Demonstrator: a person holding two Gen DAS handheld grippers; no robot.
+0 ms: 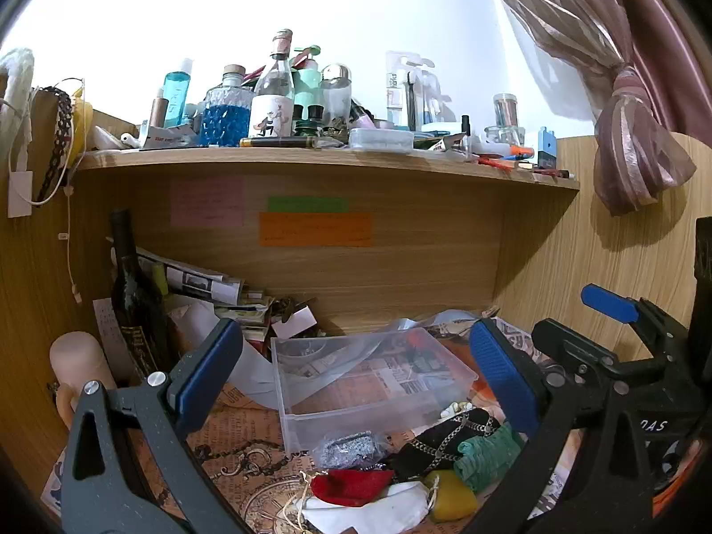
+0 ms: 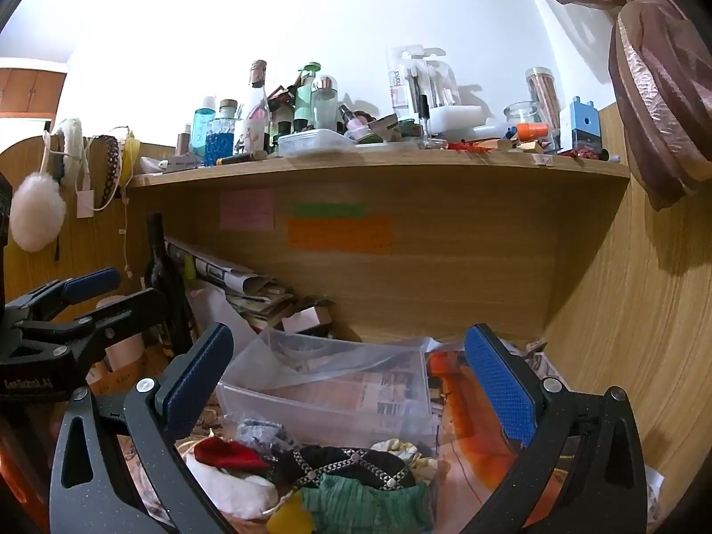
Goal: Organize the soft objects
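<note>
Here we hold both grippers over a cluttered desk nook, each with its jaws spread wide and nothing between them. Our left gripper (image 1: 356, 369) hovers above the clear bin (image 1: 374, 382), which sits empty on the patterned paper (image 1: 249, 458). Our right gripper (image 2: 351, 378) hangs just to the right of it; in the left view its blue pad shows at the side (image 1: 607, 305), and in the right view the left one's pad appears at the far left (image 2: 91, 285).

The soft things lie in a loose heap on the desk just in front of the bin, outside it: a red pouch (image 1: 349, 487), a white cloth (image 1: 369, 511), a yellow piece (image 1: 449, 496), a green knit (image 1: 487, 451), a black pouch (image 1: 449, 438) crossed with chain trim, and a silver glitter bag (image 1: 349, 447) touching the bin's front wall. From the right view the same pile sits low between our fingers, the green knit (image 2: 369, 505) nearest.

Behind stand a dark bottle (image 1: 133, 293) and folded newspapers (image 1: 200, 285); the shelf (image 1: 311, 158) above carries bottles and jars, and a curtain (image 1: 636, 133) hangs tied at right.
</note>
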